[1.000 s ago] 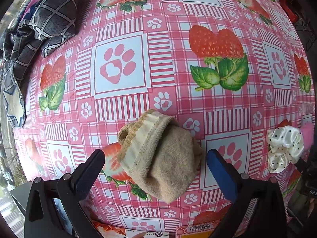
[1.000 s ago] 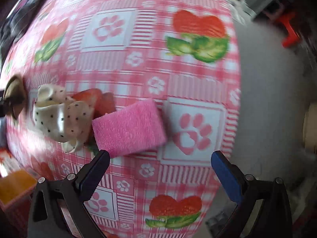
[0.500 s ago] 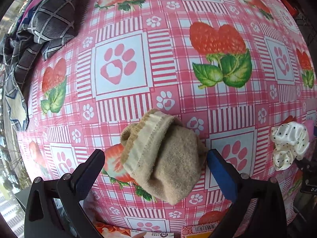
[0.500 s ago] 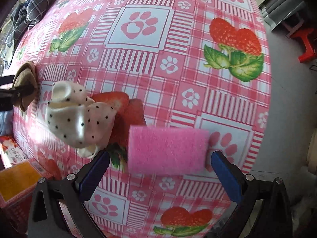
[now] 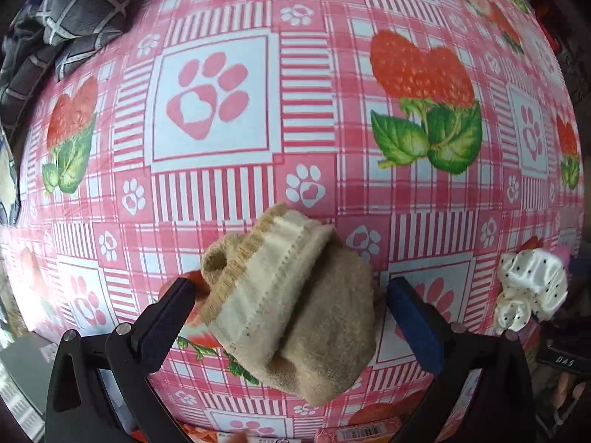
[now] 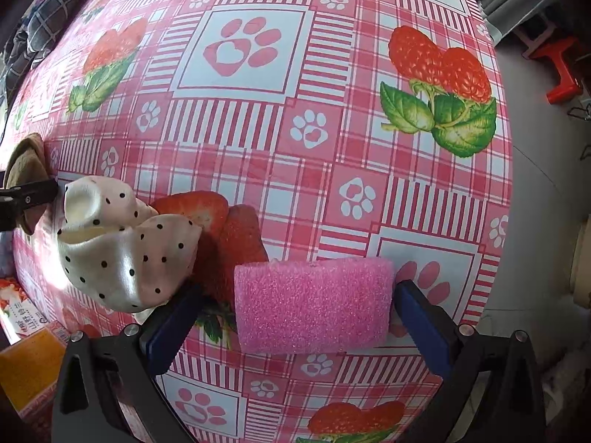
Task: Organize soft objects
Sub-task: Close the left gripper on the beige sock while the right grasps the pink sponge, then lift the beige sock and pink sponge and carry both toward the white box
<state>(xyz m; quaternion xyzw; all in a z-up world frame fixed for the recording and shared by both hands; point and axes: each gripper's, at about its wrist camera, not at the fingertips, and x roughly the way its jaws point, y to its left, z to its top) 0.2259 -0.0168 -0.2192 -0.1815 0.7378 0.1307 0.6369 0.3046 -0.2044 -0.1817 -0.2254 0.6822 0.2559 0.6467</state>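
Note:
A rolled tan sock (image 5: 295,306) with a cream cuff lies on the strawberry-and-paw tablecloth (image 5: 221,110). My left gripper (image 5: 291,295) is open and straddles it, each finger close beside it. In the right wrist view a pink sponge (image 6: 314,306) lies flat between the fingers of my open right gripper (image 6: 297,291), whose right pad almost touches it. A white polka-dot scrunchie (image 6: 125,251) sits just left of the sponge. The scrunchie (image 5: 532,288) also shows at the right in the left wrist view. The sock (image 6: 26,162) is at the far left of the right wrist view.
Dark plaid cloth (image 5: 74,11) is heaped at the table's far left corner. The table's right edge (image 6: 506,192) drops to a grey floor with a red stool (image 6: 561,70). An orange box (image 6: 29,369) lies below the near edge, and printed cartons (image 5: 369,432) line the front.
My left gripper has closed in on the sock, which now fills more of the gap. My right gripper swung over the table until the sponge sat squarely between its fingers.

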